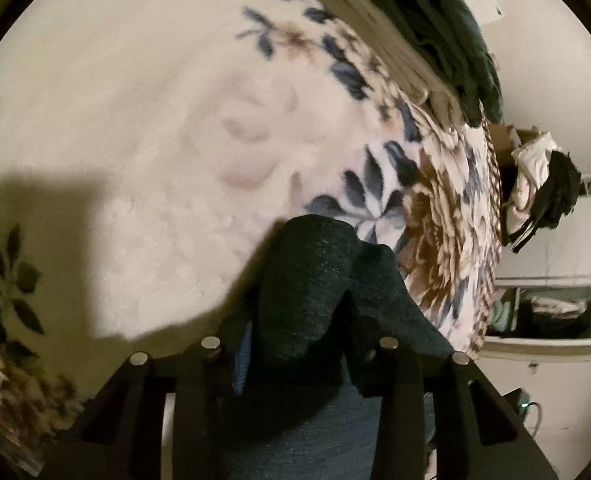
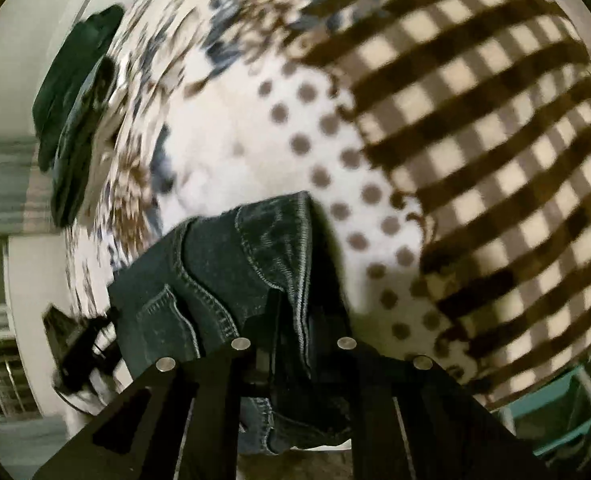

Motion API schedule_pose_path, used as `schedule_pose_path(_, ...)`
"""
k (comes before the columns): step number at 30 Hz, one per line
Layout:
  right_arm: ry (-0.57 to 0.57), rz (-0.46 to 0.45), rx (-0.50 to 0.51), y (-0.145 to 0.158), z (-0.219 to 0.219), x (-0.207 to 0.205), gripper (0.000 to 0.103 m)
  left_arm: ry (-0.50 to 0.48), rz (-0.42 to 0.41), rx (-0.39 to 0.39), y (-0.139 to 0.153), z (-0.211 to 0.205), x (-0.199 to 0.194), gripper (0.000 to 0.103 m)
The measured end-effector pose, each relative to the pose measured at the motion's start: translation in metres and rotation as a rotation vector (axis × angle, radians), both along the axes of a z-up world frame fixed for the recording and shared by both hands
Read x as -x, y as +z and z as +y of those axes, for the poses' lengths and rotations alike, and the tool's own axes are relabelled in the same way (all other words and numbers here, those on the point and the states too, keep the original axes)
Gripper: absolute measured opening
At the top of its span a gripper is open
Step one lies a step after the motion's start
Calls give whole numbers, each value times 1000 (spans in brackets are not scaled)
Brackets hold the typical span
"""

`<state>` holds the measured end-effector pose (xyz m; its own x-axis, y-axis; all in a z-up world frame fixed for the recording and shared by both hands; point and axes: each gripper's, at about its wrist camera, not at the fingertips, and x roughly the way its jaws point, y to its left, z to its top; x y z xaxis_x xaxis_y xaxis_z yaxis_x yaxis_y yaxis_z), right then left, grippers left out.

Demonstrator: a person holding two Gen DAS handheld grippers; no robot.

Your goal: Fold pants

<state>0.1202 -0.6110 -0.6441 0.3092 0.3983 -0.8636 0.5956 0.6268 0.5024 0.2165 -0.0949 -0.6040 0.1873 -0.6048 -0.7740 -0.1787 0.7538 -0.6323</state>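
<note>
The pants are dark blue jeans. In the left wrist view my left gripper is shut on a bunched dark denim part of the pants, held above the cream floral blanket. In the right wrist view my right gripper is shut on the waistband end of the pants, with a back pocket and seams showing, above a spotted and checked blanket. The fingertips of both grippers are hidden in the cloth.
A stack of folded dark and light clothes lies at the blanket's far edge, also seen in the right wrist view. White shelves with heaped clothing stand beyond the bed. A black device shows at lower left.
</note>
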Motion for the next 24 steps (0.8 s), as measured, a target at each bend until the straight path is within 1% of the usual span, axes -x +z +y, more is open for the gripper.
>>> schedule_pose_path(1, 2, 3, -10, -1, 0, 0, 12, -11, -1, -9, 2, -2, -1, 34)
schedule_pose_path(3, -2, 2, -59, -1, -2, 4, 15, -32, -18, -29, 11, -4, 0, 36)
schedule_pose_path(4, -9, 7, -66, 0, -3, 6, 27, -42, -23, -37, 17, -4, 3, 38)
schedule_pose_path(5, -23, 18, -69, 3, -4, 14, 53, -41, -23, -30, 22, -2, 6, 39)
schedule_pose_path(6, -49, 9, -91, 7, -5, 25, 65, -32, -15, -20, 26, 0, 9, 45)
schedule_pose_path(7, -71, -4, -117, 8, -5, 34, 80, -27, -5, -20, 28, 1, 12, 50)
schedule_pose_path(8, -98, -14, -157, 8, -2, 47, 83, -24, 6, -22, 30, 3, 17, 64)
schedule_pose_path(9, -112, -3, -178, 7, 3, 59, 83, -21, 9, -12, 32, 6, 22, 76)
schedule_pose_path(11, -117, 12, -225, -2, 18, 75, 83, -22, 16, 11, 33, 7, 34, 82)
schedule_pose_path(12, -116, 19, -252, -9, 25, 80, 83, -23, 24, 33, 30, 8, 39, 83)
schedule_pose_path(13, -117, 21, -285, -18, 34, 82, 83, -23, 31, 40, 27, 6, 42, 84)
schedule_pose_path(15, -112, -14, -361, -36, 54, 80, 83, -35, 50, 39, 18, 2, 48, 86)
schedule_pose_path(17, -92, -32, -363, -50, 71, 70, 84, -49, 62, 34, 12, -3, 48, 87)
schedule_pose_path(18, -99, -57, -362, -52, 76, 66, 90, -57, 64, 32, 9, -5, 48, 87)
schedule_pose_path(19, -117, -96, -374, -52, 78, 63, 103, -65, 66, 33, 7, -7, 48, 87)
schedule_pose_path(21, -134, -145, -382, -47, 82, 54, 103, -85, 72, 38, 2, -10, 46, 87)
schedule_pose_path(24, -174, -163, -387, -49, 84, 47, 103, -107, 73, 38, -3, -12, 44, 87)
